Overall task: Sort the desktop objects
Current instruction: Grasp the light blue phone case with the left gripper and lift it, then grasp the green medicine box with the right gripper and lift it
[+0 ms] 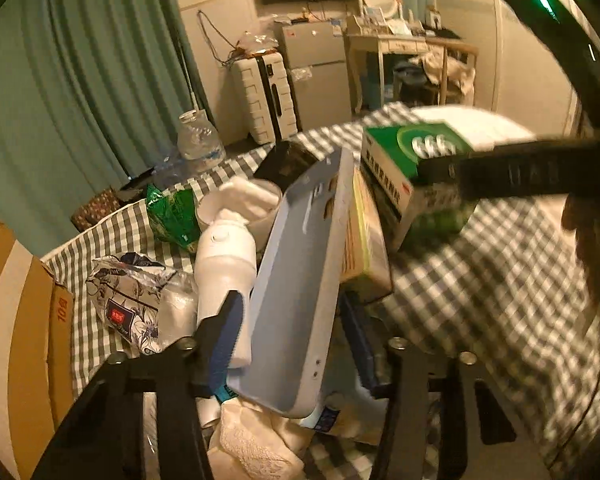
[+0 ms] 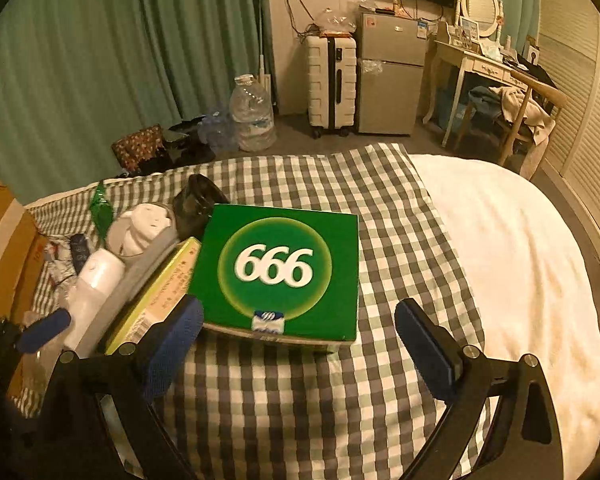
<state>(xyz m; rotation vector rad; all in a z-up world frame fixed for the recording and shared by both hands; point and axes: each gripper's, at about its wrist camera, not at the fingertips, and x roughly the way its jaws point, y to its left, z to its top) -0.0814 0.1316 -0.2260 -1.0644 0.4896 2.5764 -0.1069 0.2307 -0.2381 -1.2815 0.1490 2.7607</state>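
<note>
The left gripper (image 1: 296, 344) is down in the clutter at the left of the green-and-white checked cloth (image 2: 400, 208), its blue-padded jaws partly apart with a flat pale-blue plastic case (image 1: 300, 288) standing on edge between them — whether the pads actually press on it cannot be told. Just left of that case lies a white plastic bottle (image 1: 226, 264), and just right of it a yellow-edged cardboard box (image 1: 366, 252). Over on the right, the right gripper (image 2: 300, 340) hangs with its jaws spread wide, gripping nothing — the flat green cardboard box printed "666" (image 2: 278, 272) lies on the cloth just beyond its fingertips, near the middle of the checked cloth, touching neither pad.
</note>
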